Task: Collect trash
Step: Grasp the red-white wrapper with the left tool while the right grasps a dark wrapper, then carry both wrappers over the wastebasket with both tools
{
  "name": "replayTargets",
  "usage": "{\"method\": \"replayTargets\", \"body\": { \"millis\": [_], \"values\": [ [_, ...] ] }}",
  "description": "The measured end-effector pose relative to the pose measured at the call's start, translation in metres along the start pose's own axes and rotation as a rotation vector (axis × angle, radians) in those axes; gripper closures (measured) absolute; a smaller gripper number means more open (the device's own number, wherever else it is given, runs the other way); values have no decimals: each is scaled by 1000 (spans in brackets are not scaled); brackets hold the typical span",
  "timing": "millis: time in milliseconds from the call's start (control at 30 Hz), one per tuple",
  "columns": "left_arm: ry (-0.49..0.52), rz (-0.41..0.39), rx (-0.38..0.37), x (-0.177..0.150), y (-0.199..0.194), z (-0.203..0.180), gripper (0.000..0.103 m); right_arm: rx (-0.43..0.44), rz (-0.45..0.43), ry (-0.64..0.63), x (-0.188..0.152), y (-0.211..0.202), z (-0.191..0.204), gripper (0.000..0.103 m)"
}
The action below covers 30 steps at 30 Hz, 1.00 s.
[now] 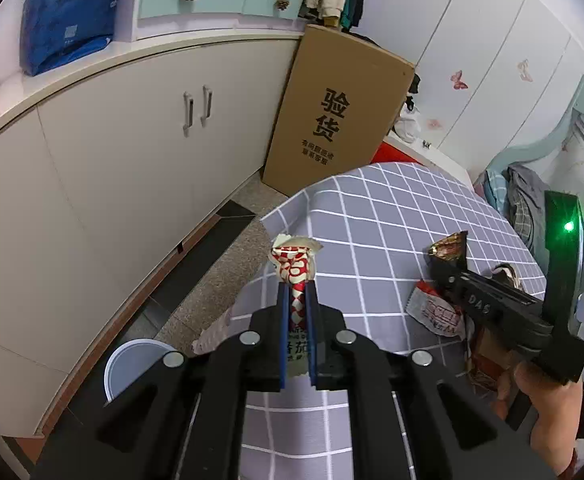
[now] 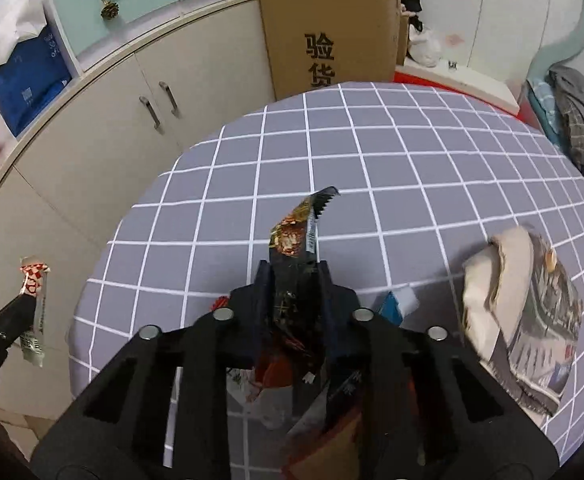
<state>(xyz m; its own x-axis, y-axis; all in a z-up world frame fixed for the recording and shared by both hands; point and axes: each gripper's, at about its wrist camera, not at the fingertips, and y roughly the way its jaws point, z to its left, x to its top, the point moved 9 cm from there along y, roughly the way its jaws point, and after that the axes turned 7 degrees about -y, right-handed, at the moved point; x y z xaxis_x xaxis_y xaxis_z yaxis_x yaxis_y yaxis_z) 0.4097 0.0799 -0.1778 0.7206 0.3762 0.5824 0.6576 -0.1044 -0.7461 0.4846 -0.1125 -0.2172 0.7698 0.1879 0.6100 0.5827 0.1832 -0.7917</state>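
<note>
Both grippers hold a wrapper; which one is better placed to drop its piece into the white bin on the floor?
Left. The left gripper, shut on the red-and-white wrapper, sits off the table edge beside the white round bin; the right gripper, holding the dark foil wrapper, is over the grey checked tablecloth.

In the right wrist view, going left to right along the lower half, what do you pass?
Red-and-white wrapper held in the left tongs → dark wrapper gripped by the right tongs → blue scrap → crumpled paper.

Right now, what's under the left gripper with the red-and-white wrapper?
Below the left gripper and its red-and-white wrapper are the checked tablecloth edge, speckled floor, and a white bin. The bin's inside is hidden by the gripper body.
</note>
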Motion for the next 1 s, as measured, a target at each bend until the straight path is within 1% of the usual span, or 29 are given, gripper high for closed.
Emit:
{"method": "replayTargets", "body": {
  "millis": [100,200,300,367,400,467,500,600,700,800,933,1000],
  "values": [
    [-15,-11,-2,2,-4,11,96,-9,-76,1,9,-15,2,84],
    [-35,-22,0,4,-12,26,96,-62,-215,-24,25,-52,12,84],
    [-50,-37,8,5,-21,42,96,-85,-309,-70,34,-79,32,84],
    [-56,-49,24,4,-28,57,96,-30,-332,-102,34,-93,58,84],
    [-65,-53,36,2,-32,67,96,21,-338,-122,30,-99,78,84],
    [-80,-53,54,-2,-37,87,96,101,-329,-165,17,-102,114,84],
    [-88,-52,64,-4,-39,96,96,155,-317,-185,9,-101,135,84],
    [-120,-41,115,-17,-43,134,96,278,-252,-236,-20,-90,191,84],
    [-175,-5,173,-37,-44,183,96,327,-197,-291,-45,-75,234,84],
    [-213,29,222,-54,-41,221,96,375,-117,-342,-71,-51,277,84],
    [-263,100,277,-80,-29,267,96,397,-33,-371,-100,-21,308,84],
    [-280,128,287,-89,-20,280,96,406,5,-367,-112,-9,316,84]
  ]
}}
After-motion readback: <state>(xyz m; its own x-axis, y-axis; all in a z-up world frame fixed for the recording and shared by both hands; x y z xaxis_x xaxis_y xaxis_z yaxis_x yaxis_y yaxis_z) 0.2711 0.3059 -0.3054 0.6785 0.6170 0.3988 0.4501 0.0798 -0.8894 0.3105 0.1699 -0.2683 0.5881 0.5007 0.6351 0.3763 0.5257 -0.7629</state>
